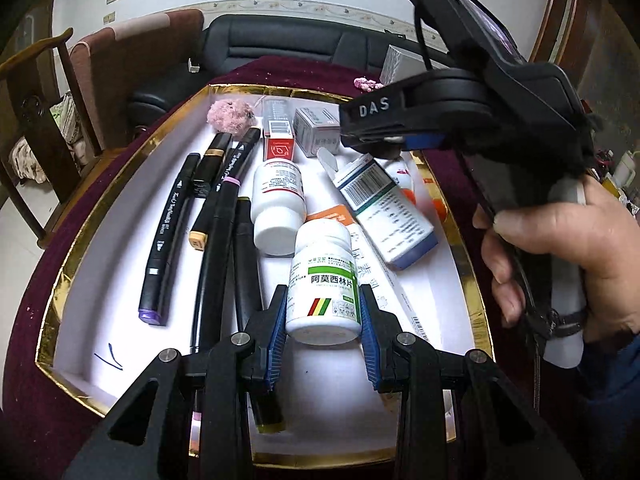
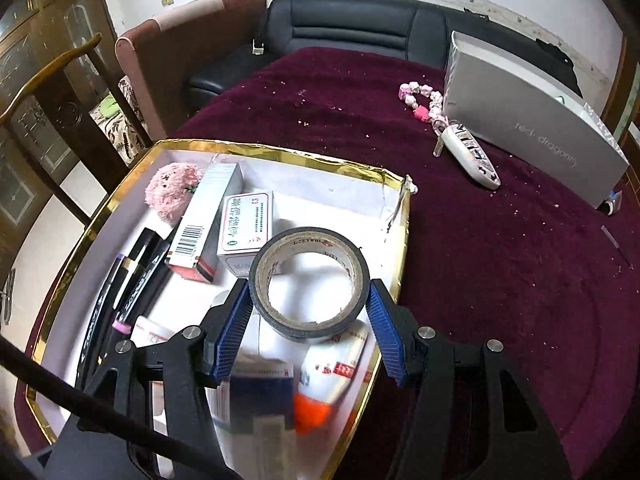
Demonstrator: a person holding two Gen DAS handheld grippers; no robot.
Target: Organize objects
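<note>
Both jaws are carrying items over the gold-rimmed tray (image 2: 192, 145).

The left gripper (image 1: 324, 332) is pinching a white pill bottle (image 1: 325, 284) by its sides, hanging low over the tray's white floor beside the markers (image 1: 168, 236), likely for setting down; the right gripper (image 2: 308, 320) is clamping a tape roll (image 2: 309, 282) across its width above the medicine boxes (image 2: 248, 228). Tray is sitting on a crumb-speckled maroon tabletop (image 2: 500, 260); a sofa (image 2: 360, 20) is standing behind.
</note>
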